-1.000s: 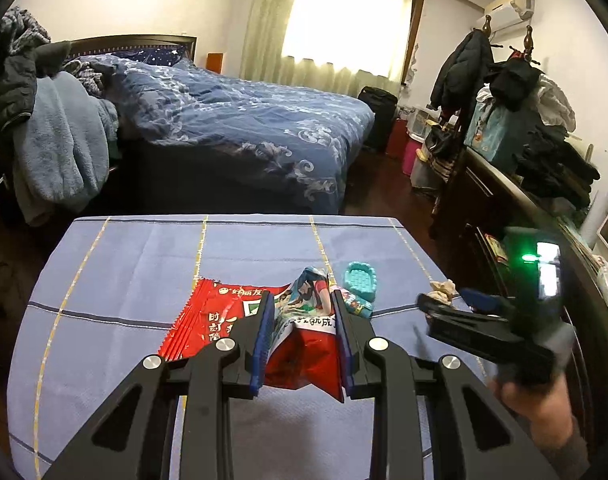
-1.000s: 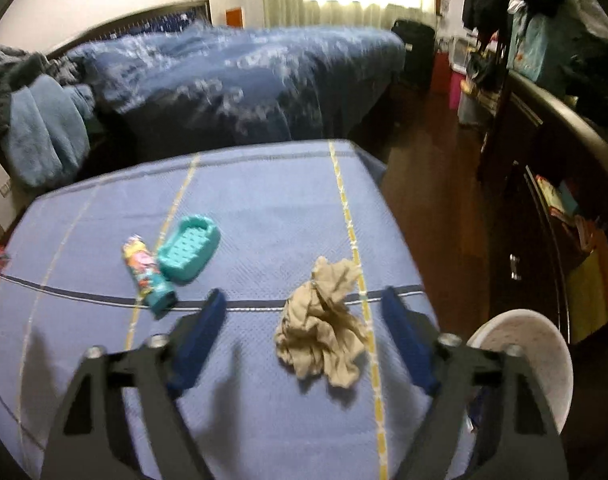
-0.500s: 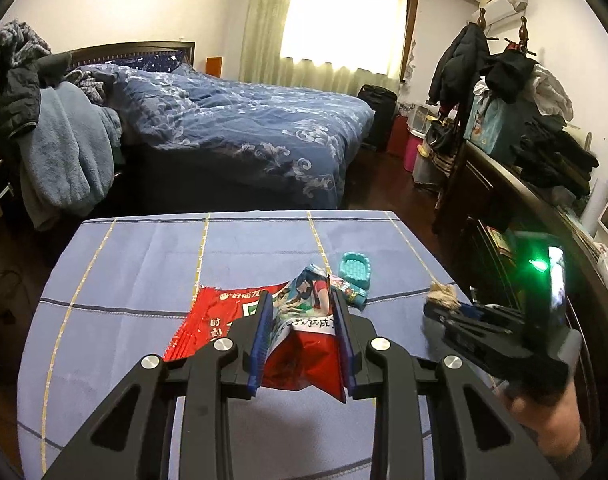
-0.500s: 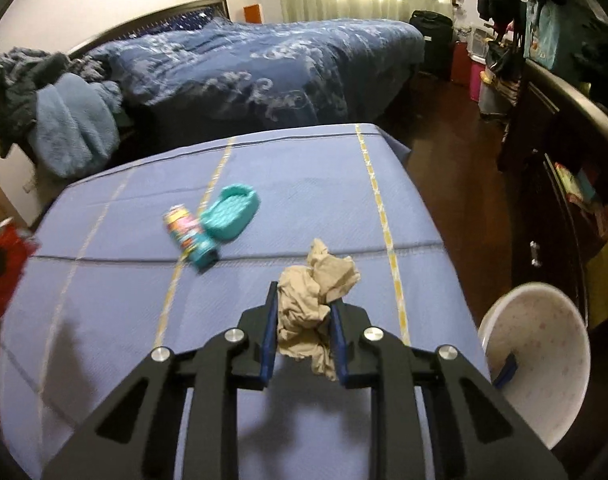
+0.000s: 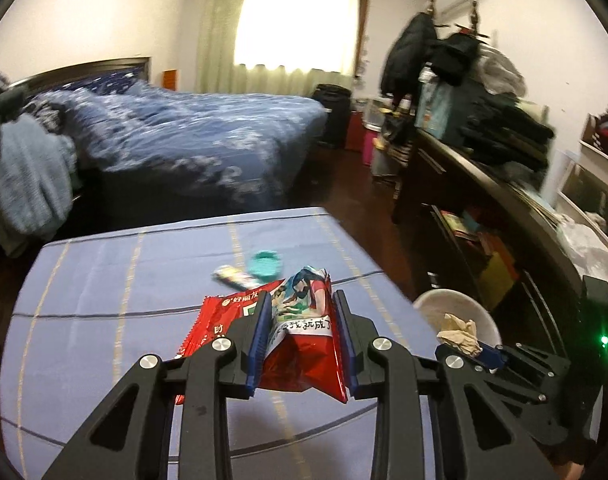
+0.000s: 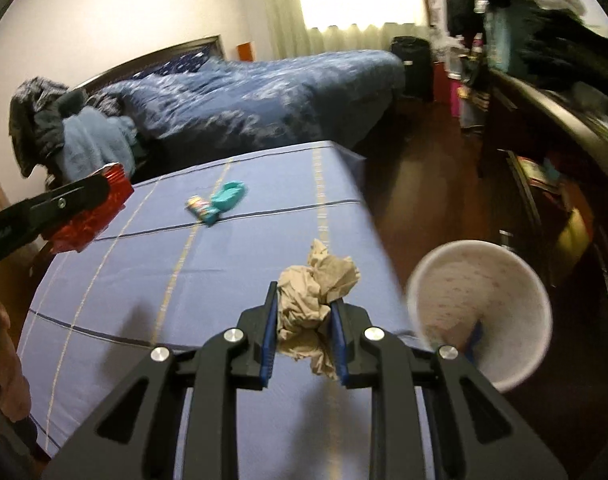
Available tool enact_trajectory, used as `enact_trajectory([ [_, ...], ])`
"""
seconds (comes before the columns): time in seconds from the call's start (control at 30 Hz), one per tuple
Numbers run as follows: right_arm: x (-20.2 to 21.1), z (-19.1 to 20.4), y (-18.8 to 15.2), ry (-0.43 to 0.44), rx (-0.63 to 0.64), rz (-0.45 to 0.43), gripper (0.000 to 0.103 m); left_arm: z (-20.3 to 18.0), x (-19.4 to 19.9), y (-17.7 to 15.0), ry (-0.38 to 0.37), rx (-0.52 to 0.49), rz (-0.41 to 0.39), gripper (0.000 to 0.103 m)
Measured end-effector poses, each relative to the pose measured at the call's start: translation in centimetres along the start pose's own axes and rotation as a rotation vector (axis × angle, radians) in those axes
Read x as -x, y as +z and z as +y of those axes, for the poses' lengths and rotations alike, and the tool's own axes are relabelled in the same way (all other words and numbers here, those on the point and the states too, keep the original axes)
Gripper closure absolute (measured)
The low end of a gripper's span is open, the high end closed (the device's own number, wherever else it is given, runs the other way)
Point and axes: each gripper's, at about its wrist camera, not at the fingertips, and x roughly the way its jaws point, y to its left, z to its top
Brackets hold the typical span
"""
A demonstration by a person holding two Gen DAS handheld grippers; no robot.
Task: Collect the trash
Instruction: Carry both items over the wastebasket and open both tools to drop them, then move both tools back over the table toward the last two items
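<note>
My left gripper [image 5: 302, 340] is shut on a red snack wrapper [image 5: 304, 356] and holds it above the blue-clothed table [image 5: 104, 280]; the wrapper also shows at the left of the right wrist view [image 6: 92, 212]. My right gripper [image 6: 304, 340] is shut on a crumpled beige paper wad [image 6: 312, 296], lifted near the table's right edge. The wad also shows in the left wrist view [image 5: 460, 332] over the white trash bin [image 5: 432, 304]. The bin [image 6: 480, 300] stands on the floor right of the table.
A teal soap dish [image 6: 230, 194] and a small colourful tube [image 6: 202, 208] lie on the table's far part. A blue bed [image 5: 192, 136] stands behind. A dark cluttered dresser [image 5: 484, 200] runs along the right, beyond the bin.
The right gripper closed on the paper wad, lifted it and carried it right toward the bin. The left gripper raised the wrapper and swung right.
</note>
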Motion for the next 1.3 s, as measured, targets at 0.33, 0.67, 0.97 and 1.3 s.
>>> enact_trajectory([
  [0.33,2.4,-10.2,-1.8,-0.118,-0.175,-0.037,0.078,-10.1,-5.0,1.0,-0.153,-0.139,0.045,0.071],
  [0.67,1.2,-18.1,-3.2,-0.192,-0.318,-0.037,0.078,-17.8,-11.8,1.2,-0.278,-0.215,0.137,0.071],
  [0.97,-2.8,-21.5,-3.1,-0.208,-0.346,-0.006,0.078,-20.7,-17.0,1.0,-0.282,-0.244,0.196,0.069],
  [1.3,-4.1,-21.2,-2.8,-0.243,-0.314,-0.006,0.054,-20.6,-17.3,1.4,-0.276,-0.217,0.161,0.022],
])
